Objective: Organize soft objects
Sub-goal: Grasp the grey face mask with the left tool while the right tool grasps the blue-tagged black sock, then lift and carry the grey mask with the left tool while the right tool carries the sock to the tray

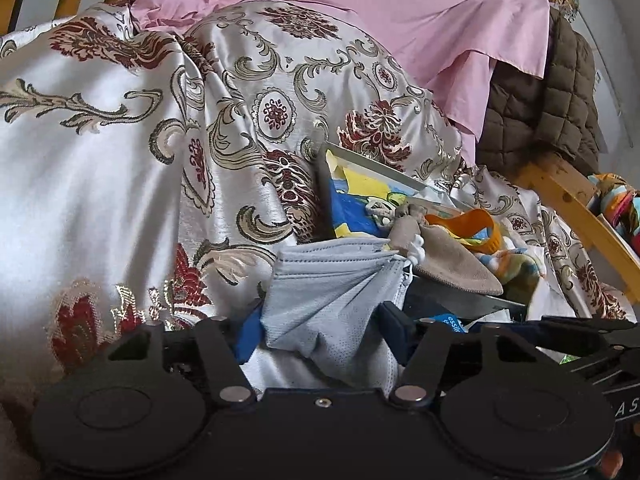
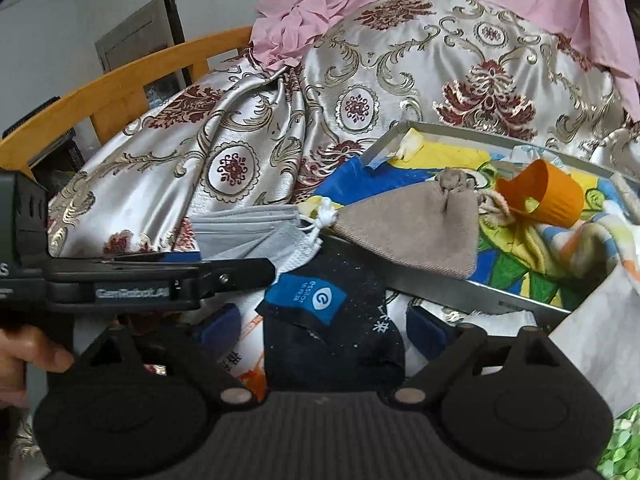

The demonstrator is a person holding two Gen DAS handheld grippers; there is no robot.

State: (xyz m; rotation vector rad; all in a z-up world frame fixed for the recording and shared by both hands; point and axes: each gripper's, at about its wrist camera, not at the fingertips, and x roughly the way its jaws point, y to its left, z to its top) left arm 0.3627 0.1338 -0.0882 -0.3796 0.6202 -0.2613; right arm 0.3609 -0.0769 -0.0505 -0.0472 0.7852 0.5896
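Observation:
My left gripper [image 1: 320, 320] is shut on a pale grey face mask [image 1: 332, 284], bunched between its blue pads; the mask also shows in the right wrist view [image 2: 256, 232], just left of the tray. My right gripper [image 2: 332, 328] is shut on a black cloth [image 2: 332, 332] with a blue label. A beige drawstring pouch [image 2: 420, 220] lies over the near rim of a metal tray [image 2: 436, 284] lined with a colourful cartoon cloth; the pouch also shows in the left wrist view [image 1: 448, 256]. An orange silicone cup [image 2: 548, 196] lies tipped in the tray.
A silver floral satin cover [image 1: 120, 160] drapes the seat and a pink sheet [image 1: 400, 8] hangs behind. A brown quilted jacket [image 1: 552, 108] hangs at the right. Wooden frame rails [image 2: 132, 80] stand at both sides. A white cloth [image 2: 600, 332] lies near right.

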